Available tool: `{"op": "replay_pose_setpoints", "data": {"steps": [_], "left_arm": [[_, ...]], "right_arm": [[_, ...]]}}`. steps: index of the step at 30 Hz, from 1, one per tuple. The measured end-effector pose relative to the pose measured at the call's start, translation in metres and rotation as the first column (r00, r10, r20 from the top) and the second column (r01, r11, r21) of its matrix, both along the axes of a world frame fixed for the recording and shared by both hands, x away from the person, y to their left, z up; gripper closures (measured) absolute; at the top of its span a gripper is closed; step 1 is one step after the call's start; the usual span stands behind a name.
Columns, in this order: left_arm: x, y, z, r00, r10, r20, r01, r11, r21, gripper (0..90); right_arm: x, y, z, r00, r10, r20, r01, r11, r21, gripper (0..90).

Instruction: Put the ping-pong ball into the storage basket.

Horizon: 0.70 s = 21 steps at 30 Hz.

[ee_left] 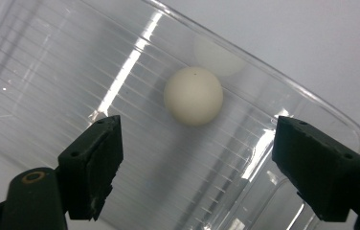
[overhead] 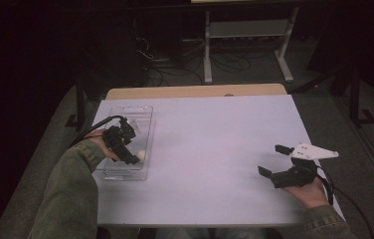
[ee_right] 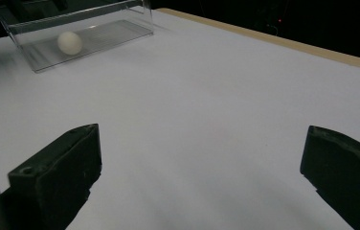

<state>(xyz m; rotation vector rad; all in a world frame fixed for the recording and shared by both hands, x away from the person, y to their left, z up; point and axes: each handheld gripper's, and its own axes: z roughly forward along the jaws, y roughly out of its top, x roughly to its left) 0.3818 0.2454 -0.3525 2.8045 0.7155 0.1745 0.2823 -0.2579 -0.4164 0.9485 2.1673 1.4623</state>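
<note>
A white ball (ee_left: 193, 96) lies on the ribbed floor of a clear plastic tray (ee_left: 58, 62), close to one long wall. In the high view the ball (overhead: 140, 155) is near the tray's (overhead: 144, 115) right wall at the table's left. My left gripper (ee_left: 195, 165) hangs over the tray, open, its jaws well apart and above the ball without touching it. In the high view that left gripper (overhead: 128, 158) sits just left of the ball. My right gripper (overhead: 272, 160) rests open at the table's right, nothing between its jaws. Its own view shows the ball (ee_right: 69, 42) and tray (ee_right: 116, 28) far off.
The white table top (overhead: 205, 144) spreads between the two hands. A tan strip (overhead: 195, 91) runs along its far edge. Beyond it, on the dark floor, stand a white metal frame (overhead: 247, 30) and loose cables (overhead: 175, 64).
</note>
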Motion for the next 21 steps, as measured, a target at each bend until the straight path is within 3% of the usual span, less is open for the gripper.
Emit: {"op": "replay_pose_setpoints", "data": {"steps": [14,21], "left_arm": [[-0.008,-0.005,0.014,0.9994,-0.026,0.021,0.027,0.9994,-0.022,3.6],[-0.015,-0.004,0.023,0.998,-0.034,0.053,0.038,0.9963,-0.077,1.6]], "right_arm": [[0.0,0.001,0.0,1.0,0.001,-0.001,-0.001,1.0,-0.005,0.0],[0.0,0.0,0.0,1.0,-0.002,0.004,0.002,1.0,-0.003,0.0]]}}
